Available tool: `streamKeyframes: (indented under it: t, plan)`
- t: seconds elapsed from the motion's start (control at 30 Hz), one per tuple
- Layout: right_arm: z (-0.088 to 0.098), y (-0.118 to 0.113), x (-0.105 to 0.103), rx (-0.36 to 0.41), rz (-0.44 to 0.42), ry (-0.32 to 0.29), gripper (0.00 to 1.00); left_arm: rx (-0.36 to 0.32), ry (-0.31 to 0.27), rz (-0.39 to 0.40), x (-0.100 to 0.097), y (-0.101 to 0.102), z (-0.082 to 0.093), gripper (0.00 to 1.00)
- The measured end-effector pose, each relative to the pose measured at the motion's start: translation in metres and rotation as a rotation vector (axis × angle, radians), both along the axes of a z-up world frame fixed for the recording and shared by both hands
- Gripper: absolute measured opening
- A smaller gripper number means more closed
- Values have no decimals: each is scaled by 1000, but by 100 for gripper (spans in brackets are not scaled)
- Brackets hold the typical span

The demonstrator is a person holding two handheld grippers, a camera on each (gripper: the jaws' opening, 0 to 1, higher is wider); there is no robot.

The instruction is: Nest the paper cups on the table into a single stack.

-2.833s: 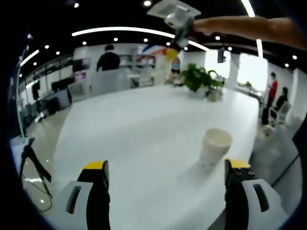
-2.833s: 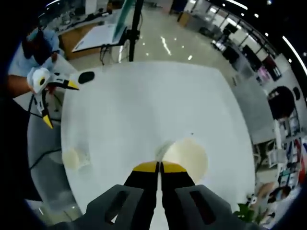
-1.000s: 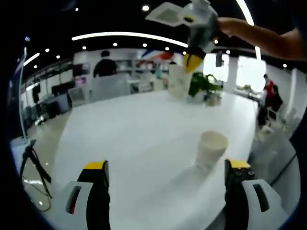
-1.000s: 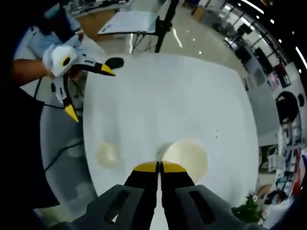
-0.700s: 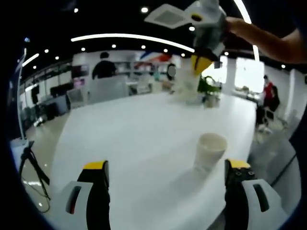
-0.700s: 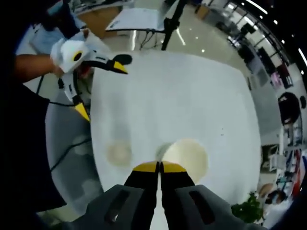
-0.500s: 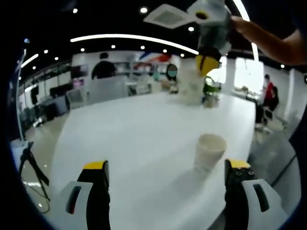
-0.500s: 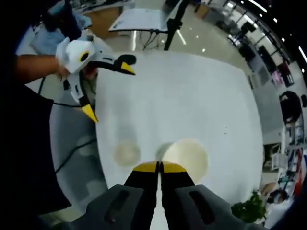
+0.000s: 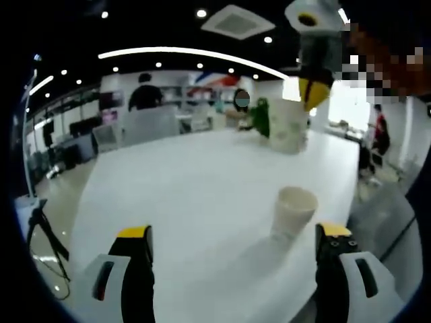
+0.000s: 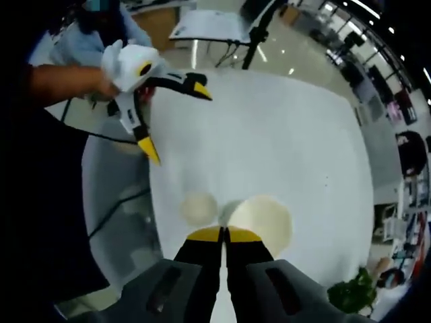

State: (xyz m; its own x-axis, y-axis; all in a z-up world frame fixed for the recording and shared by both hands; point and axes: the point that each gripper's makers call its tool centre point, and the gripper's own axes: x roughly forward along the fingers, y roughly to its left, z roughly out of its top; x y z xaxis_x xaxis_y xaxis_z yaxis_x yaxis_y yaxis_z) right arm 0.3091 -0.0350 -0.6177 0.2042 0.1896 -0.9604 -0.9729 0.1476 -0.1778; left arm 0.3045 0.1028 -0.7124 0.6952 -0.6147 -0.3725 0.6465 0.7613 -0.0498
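One white paper cup stands upright on the white table, just inside my left gripper's right jaw. My left gripper is open wide and holds nothing. Above and behind that cup my right gripper comes down from the top, shut on the rim of a second paper cup that hangs in the air. In the right gripper view my right gripper pinches the held cup. The standing cup lies just left of it, far below. The left gripper shows open at upper left.
The table's edge runs close beside the standing cup, with floor beyond. A potted plant stands at the table's far end. A tripod stands on the floor to the left. People and chairs are in the background.
My right gripper has carried its cup rightward and closer, to above the standing cup. In the right gripper view the standing cup has drawn in beside the held one. The left gripper stays open.
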Motion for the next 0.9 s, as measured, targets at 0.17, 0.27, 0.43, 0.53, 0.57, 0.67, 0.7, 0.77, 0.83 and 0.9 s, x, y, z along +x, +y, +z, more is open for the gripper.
streamKeyframes:
  t: [0.17, 0.27, 0.43, 0.53, 0.57, 0.67, 0.7, 0.77, 0.83, 0.9]
  plan:
    - [-2, 4, -13, -11, 16, 10, 0, 2, 3, -11, -2, -5, -1, 100]
    - [-2, 7, -20, -8, 27, 16, 0, 5, 2, -22, -2, -8, -2, 100]
    - [-5, 9, -26, -11, 35, 21, 0, 5, 7, -21, -2, -8, -3, 100]
    - [-6, 9, -26, -10, 36, 19, 0, 0, 6, -22, -2, -9, -3, 100]
    - [-8, 8, -27, -9, 29, 26, 0, 3, 10, -24, -2, -9, -5, 100]
    - [-9, 8, -27, -9, 28, 28, 0, 9, 10, -25, -3, -10, -6, 100]
    - [-10, 8, -27, -5, 26, 32, 0, 7, 10, -23, -3, -10, -7, 100]
    - [-11, 8, -27, -4, 25, 35, 0, 4, 14, -23, -3, -10, -7, 100]
    - [-12, 8, -27, 0, 23, 39, 0, 7, 19, -28, -3, -11, -8, 100]
    - [-14, 9, -27, 4, 23, 40, 0, 6, 18, -29, -3, -12, -8, 100]
